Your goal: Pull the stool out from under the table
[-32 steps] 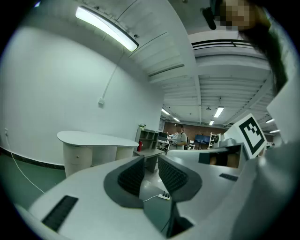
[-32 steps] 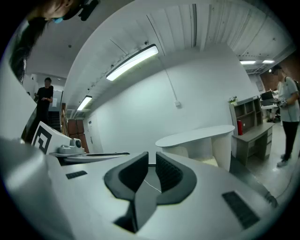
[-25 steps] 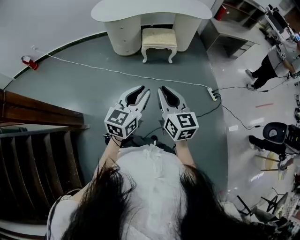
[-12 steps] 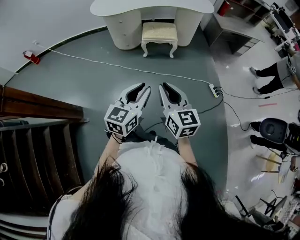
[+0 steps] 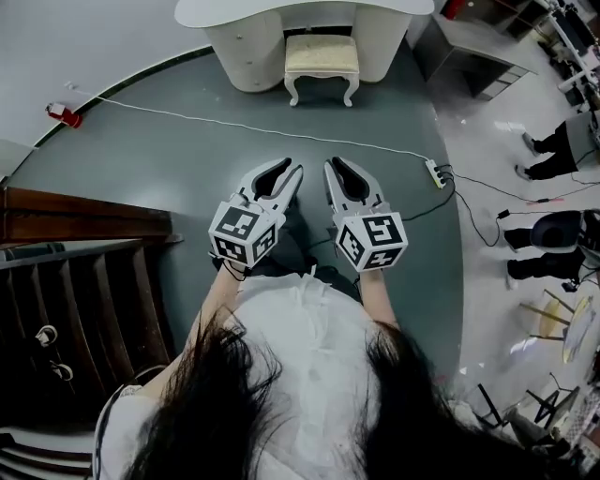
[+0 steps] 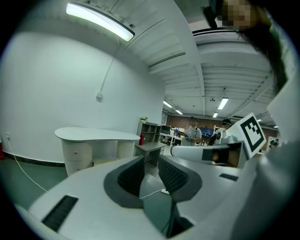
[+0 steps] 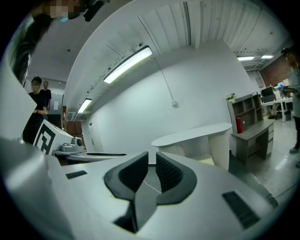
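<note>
A cream cushioned stool (image 5: 322, 54) with white curved legs stands tucked under the white kidney-shaped table (image 5: 281, 11) at the far end of the grey-green floor. My left gripper (image 5: 292, 172) and right gripper (image 5: 333, 168) are held side by side in front of the person's body, well short of the stool. Both point toward it and both are shut with nothing between the jaws. In the left gripper view the left gripper (image 6: 151, 161) faces the table (image 6: 93, 135). In the right gripper view the right gripper (image 7: 151, 157) faces the table (image 7: 197, 133) and the stool (image 7: 202, 159).
A white cable (image 5: 234, 128) crosses the floor between me and the stool, ending at a power strip (image 5: 435, 172). A dark wooden staircase (image 5: 84, 281) fills the left. A grey desk (image 5: 469, 47) stands right of the table. A person (image 5: 553, 150) and a chair (image 5: 562, 230) are at the right.
The person has stepped forward, so the table and stool sit nearer the top edge and the cable lies closer. Both grippers keep their pose, still shut.
</note>
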The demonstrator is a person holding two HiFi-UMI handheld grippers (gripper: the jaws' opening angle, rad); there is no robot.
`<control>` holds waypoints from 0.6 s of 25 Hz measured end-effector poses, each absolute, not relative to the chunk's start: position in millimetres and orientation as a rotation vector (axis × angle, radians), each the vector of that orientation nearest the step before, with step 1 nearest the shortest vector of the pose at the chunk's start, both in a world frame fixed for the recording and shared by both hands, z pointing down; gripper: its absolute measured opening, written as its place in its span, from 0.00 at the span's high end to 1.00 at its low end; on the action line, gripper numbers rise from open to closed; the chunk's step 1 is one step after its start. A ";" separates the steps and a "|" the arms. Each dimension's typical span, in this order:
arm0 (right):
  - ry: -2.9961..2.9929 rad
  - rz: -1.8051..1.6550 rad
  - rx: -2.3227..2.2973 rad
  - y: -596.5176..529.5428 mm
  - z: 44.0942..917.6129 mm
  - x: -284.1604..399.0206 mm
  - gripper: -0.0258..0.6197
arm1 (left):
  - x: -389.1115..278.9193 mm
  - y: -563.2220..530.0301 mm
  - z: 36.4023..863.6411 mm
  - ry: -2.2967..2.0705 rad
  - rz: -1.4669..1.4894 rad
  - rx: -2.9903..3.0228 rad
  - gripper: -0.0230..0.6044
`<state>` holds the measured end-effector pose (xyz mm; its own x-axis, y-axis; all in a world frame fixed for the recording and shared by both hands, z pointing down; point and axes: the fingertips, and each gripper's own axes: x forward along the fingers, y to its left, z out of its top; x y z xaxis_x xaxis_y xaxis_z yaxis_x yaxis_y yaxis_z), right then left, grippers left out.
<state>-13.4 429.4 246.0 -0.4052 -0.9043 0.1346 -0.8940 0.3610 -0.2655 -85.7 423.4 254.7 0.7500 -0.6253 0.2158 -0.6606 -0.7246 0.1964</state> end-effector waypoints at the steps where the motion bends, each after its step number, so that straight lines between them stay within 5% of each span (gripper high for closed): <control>1: 2.563 -0.468 -1.701 423.4 248.2 -12.7 0.86 | -84.1 416.1 257.7 -0.997 0.196 2.687 0.80; 15: 2.572 -0.545 -1.783 267.4 259.7 -27.0 0.86 | -100.1 248.4 258.2 -0.936 0.126 2.668 0.80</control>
<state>-27.0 267.4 259.7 -0.3697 -0.9025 0.2209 -0.9146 0.3115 -0.2580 -100.1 248.4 258.2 0.7828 -0.5946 0.1834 -0.6219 -0.7386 0.2601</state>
